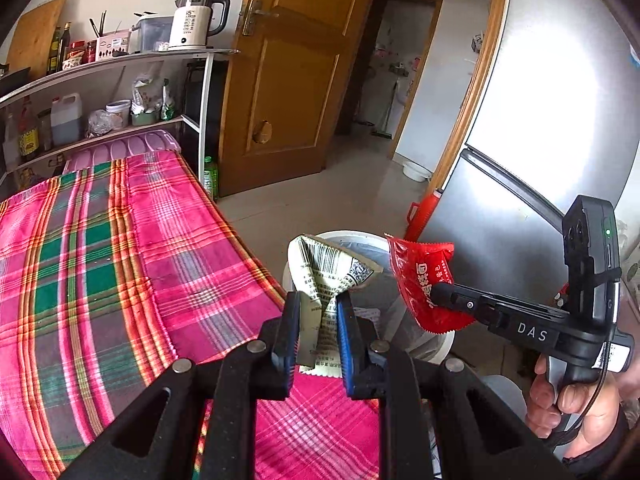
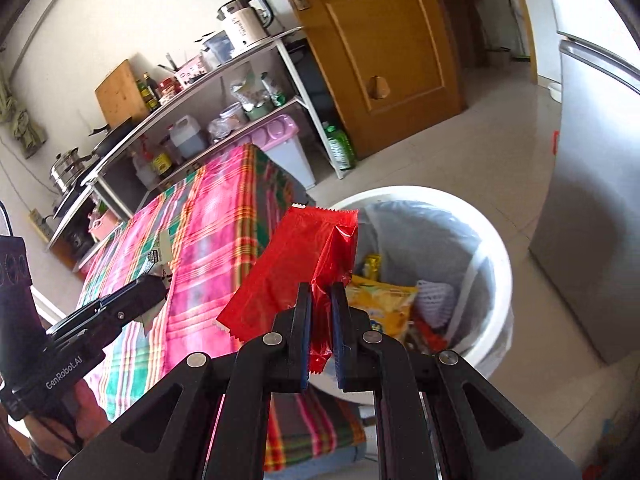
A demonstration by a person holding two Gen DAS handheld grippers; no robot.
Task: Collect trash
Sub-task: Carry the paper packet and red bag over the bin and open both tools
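Black fingers of the left gripper (image 1: 319,304) pinch a folded white printed carton (image 1: 326,276) above the plaid-covered worktop (image 1: 120,240), beside the white trash bin (image 2: 496,264). Right gripper (image 2: 320,300) fingers are clamped tight on a red wrapper (image 2: 296,268) at the bin's rim.

White bin (image 1: 430,350): left wrist view shows only rim arcs, the rest masked by the folded carton (image 1: 332,276), the red wrapper (image 1: 420,280) and the gripper frame. Person: 1 hand (image 1: 572,408) at the near right corner, cut by the edge. Carton print and shelf bottle labels (image 2: 160,162): too small to read.
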